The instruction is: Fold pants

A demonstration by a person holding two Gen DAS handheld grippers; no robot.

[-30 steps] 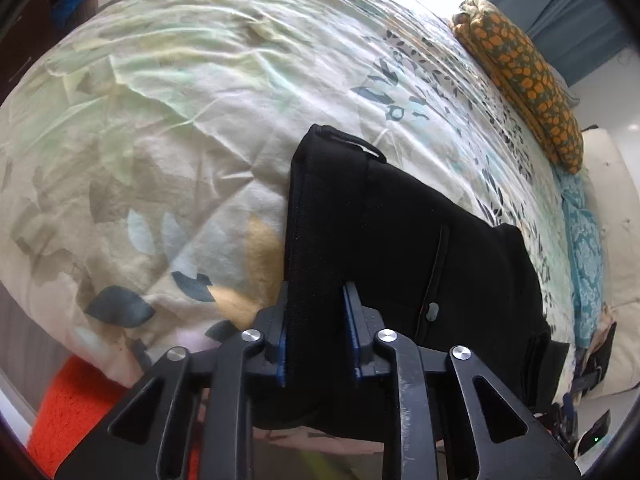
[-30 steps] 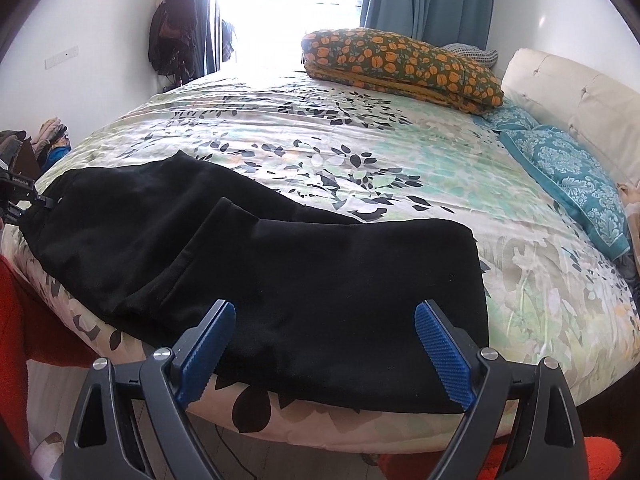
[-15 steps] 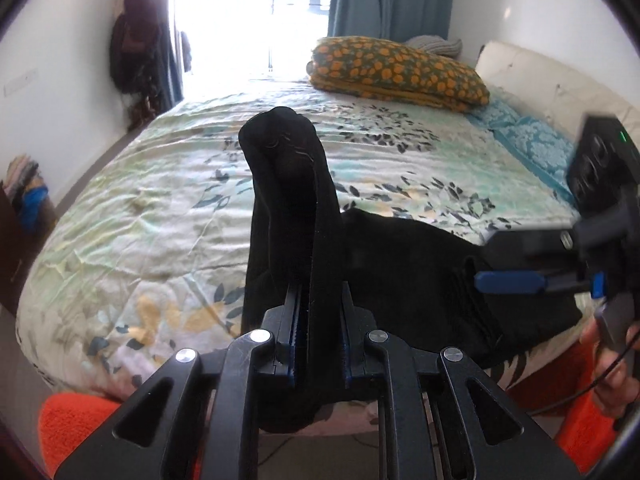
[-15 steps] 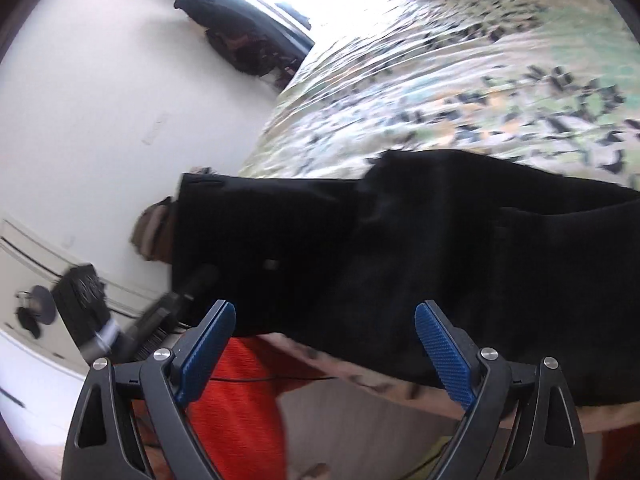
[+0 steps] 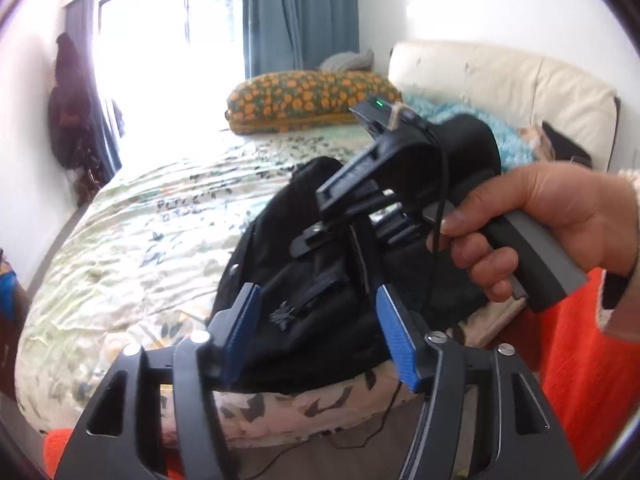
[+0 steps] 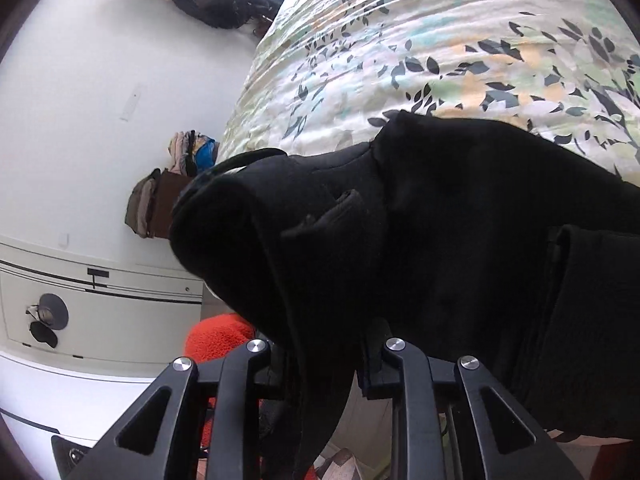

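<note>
I have just handed the pants (image 5: 316,292) over: my left gripper (image 5: 316,328) has opened and its blue fingers (image 5: 394,336) now stand clear on either side of the black bundle, while my right gripper (image 6: 324,364) has closed and is clenched on the raised fold. The pants sit bunched at the near edge of the bed (image 5: 160,240), partly lifted. I judge the fold only half made, since the cloth still needs laying flat.

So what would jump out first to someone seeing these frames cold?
The bunched black pants at the near edge of the leaf-print bed. The right tool is clamped on a fold of them, gripped by a hand, while the left tool stands open around the cloth, having just let go.
</note>
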